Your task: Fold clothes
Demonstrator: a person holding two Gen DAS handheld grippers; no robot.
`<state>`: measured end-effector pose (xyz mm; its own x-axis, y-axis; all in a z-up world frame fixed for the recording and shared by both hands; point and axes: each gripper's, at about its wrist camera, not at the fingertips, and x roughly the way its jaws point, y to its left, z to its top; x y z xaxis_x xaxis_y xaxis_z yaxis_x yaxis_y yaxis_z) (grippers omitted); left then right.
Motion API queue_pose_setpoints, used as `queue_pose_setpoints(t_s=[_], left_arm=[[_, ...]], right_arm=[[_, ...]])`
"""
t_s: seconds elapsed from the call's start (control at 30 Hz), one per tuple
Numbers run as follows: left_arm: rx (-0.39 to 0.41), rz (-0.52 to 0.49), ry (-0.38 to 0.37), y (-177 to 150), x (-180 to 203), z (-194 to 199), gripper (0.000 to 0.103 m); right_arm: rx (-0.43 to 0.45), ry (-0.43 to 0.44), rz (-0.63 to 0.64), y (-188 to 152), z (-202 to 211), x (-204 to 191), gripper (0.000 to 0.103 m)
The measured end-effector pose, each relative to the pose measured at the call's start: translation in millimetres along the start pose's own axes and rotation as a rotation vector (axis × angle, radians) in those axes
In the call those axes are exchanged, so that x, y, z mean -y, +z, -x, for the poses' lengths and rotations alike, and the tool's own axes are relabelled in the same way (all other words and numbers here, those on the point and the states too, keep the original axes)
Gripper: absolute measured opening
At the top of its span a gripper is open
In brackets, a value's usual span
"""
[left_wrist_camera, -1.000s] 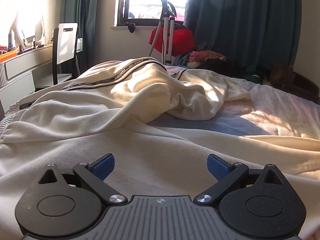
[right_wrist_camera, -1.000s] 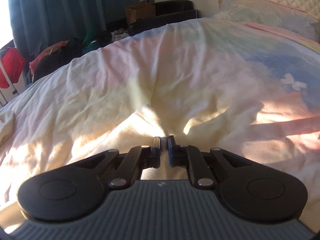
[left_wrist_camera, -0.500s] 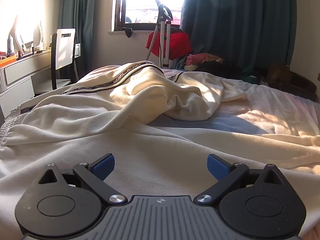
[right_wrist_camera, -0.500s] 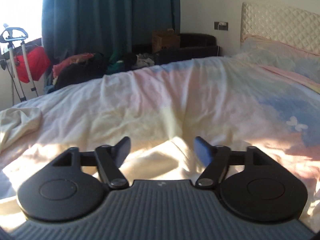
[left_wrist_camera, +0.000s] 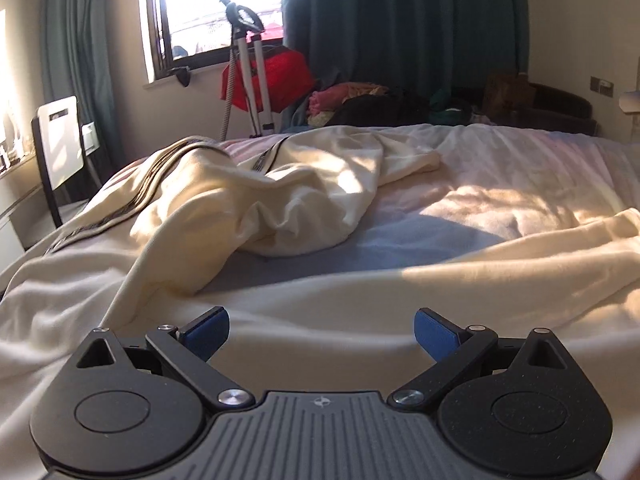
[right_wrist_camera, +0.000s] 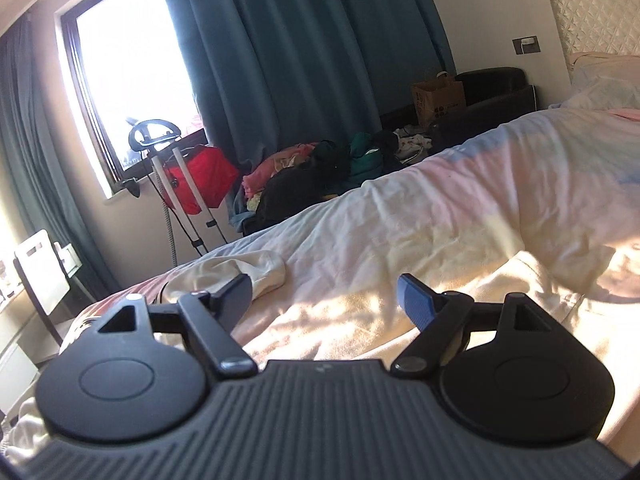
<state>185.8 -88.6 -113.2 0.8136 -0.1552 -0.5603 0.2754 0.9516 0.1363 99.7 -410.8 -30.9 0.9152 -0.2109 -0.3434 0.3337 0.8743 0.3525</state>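
Observation:
A cream garment with a dark printed stripe lies rumpled across the bed, bunched in the middle and stretched flat toward me. My left gripper hovers open just above its near flat part, blue pads wide apart, nothing between them. In the right wrist view the same cream garment spreads below my right gripper, which is open and empty and raised off the cloth. One end of the garment lies bunched beyond the right gripper's left finger.
The bed has a pastel sheet and a pillow by a quilted headboard. Beyond its far side are a pile of clothes, a red bag on a stand, a paper bag, curtains, a window and a chair.
The right gripper opened, let go of the cream cloth, then lifted and swung left toward the window. The left gripper stayed open and turned slightly right.

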Motion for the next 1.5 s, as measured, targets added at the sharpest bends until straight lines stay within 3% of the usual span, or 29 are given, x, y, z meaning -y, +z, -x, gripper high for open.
queue_pose_setpoints(t_s=[0.13, 0.2, 0.3, 0.43, 0.53, 0.6, 0.63, 0.67, 0.8, 0.9, 0.97, 1.13, 1.3, 1.37, 1.43, 1.5], left_arm=[[0.043, -0.092, -0.095, 39.4, 26.8, -63.3, 0.100], [0.023, -0.119, -0.126, 54.2, 38.0, -95.4, 0.100], [-0.057, -0.156, -0.078, 71.6, 50.9, -145.4, 0.100], [-0.104, -0.171, -0.036, 83.8, 50.9, -186.7, 0.094], [-0.101, -0.113, -0.027, 89.1, 41.5, -197.3, 0.070], [-0.095, -0.090, -0.023, 90.4, 34.5, -196.7, 0.042], [-0.089, -0.083, -0.023, 91.1, 31.6, -194.1, 0.018], [-0.082, -0.078, -0.024, 92.1, 29.2, -190.0, 0.005], [-0.038, -0.044, -0.080, 101.5, 26.0, -156.7, 0.004], [0.003, 0.000, -0.169, 108.0, 27.8, -116.6, 0.003], [0.019, 0.037, -0.202, 100.0, 28.2, -88.8, 0.004], [0.054, 0.124, -0.241, 70.1, 26.6, -24.6, 0.004], [0.063, 0.199, -0.217, 35.7, 6.7, 9.6, 0.022], [0.066, 0.223, -0.206, 28.1, -3.4, 27.5, 0.042], [0.073, 0.246, -0.203, 22.6, -13.1, 47.2, 0.054], [0.086, 0.264, -0.197, 15.7, -22.9, 71.5, 0.056]], right_arm=[[-0.021, -0.043, 0.006, -10.9, -18.1, 4.2, 0.081], [-0.027, -0.058, -0.004, -16.4, -29.5, 9.4, 0.081], [-0.037, -0.082, -0.019, -24.8, -46.8, 17.4, 0.081], [-0.058, -0.112, -0.042, -35.4, -70.6, 27.2, 0.081], [-0.062, -0.129, -0.095, -41.5, -82.6, 34.9, 0.081], [-0.060, -0.136, -0.109, -43.8, -87.7, 38.7, 0.081], [-0.060, -0.140, -0.114, -44.6, -90.2, 40.3, 0.081], [-0.065, -0.142, -0.122, -45.0, -91.7, 41.5, 0.081], [-0.068, -0.152, -0.136, -44.9, -93.1, 43.1, 0.081], [0.004, -0.171, -0.088, -39.6, -82.0, 36.4, 0.081], [0.079, -0.187, -0.064, -35.4, -70.7, 32.2, 0.081], [0.152, -0.172, 0.001, -30.0, -56.5, 22.2, 0.081], [0.108, -0.106, 0.033, -33.6, -50.8, 15.9, 0.081], [0.084, -0.040, 0.032, -35.9, -48.3, 13.3, 0.081], [0.061, 0.010, 0.034, -39.0, -46.5, 10.1, 0.081], [0.031, 0.063, 0.030, -41.7, -45.7, 7.6, 0.081]])
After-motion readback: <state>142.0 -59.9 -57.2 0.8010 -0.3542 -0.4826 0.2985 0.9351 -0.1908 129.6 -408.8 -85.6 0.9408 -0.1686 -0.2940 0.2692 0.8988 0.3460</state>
